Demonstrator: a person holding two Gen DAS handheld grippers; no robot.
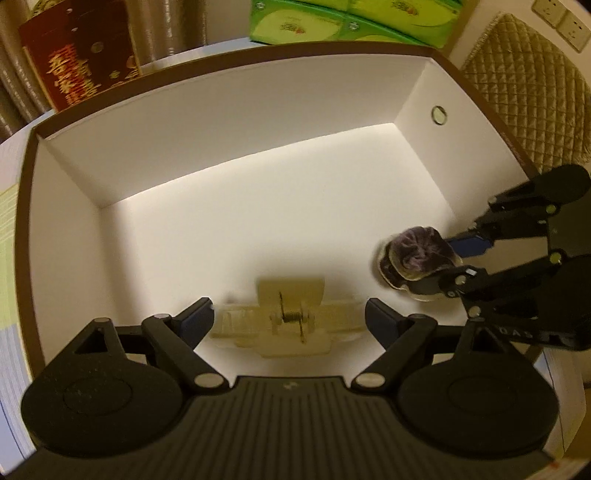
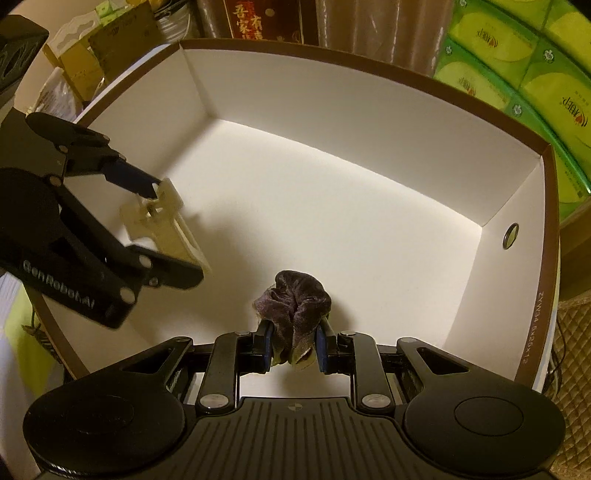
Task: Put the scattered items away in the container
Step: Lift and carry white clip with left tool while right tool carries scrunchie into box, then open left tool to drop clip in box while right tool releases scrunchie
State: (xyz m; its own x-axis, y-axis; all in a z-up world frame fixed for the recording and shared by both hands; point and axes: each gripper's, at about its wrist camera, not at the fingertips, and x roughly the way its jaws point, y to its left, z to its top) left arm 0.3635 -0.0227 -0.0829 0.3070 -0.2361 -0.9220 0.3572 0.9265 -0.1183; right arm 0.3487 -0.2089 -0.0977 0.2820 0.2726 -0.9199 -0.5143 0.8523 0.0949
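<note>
A white cardboard box (image 1: 221, 129) with a brown rim fills both views, its far wall (image 2: 332, 107) bare. My left gripper (image 1: 290, 317) hangs inside it, jaws wide. A cream hair claw clip (image 1: 291, 321) lies crosswise between the fingers and looks blurred, its ends close to the pads. In the right wrist view that clip (image 2: 166, 221) sits tilted just above the box floor in the left gripper (image 2: 175, 232). My right gripper (image 2: 293, 343) is shut on a purple velvet scrunchie (image 2: 295, 299). The scrunchie (image 1: 413, 254) and right gripper (image 1: 454, 262) sit low at the box's right side.
Green tissue packs (image 1: 332, 18) and a dark red gift box (image 1: 81, 62) stand behind the box. A quilted beige cover (image 1: 524, 96) lies to the right. The green tissue packs (image 2: 517, 66) and small cartons (image 2: 92, 48) also crowd the box's far side. A round hole (image 2: 511, 236) pierces the right wall.
</note>
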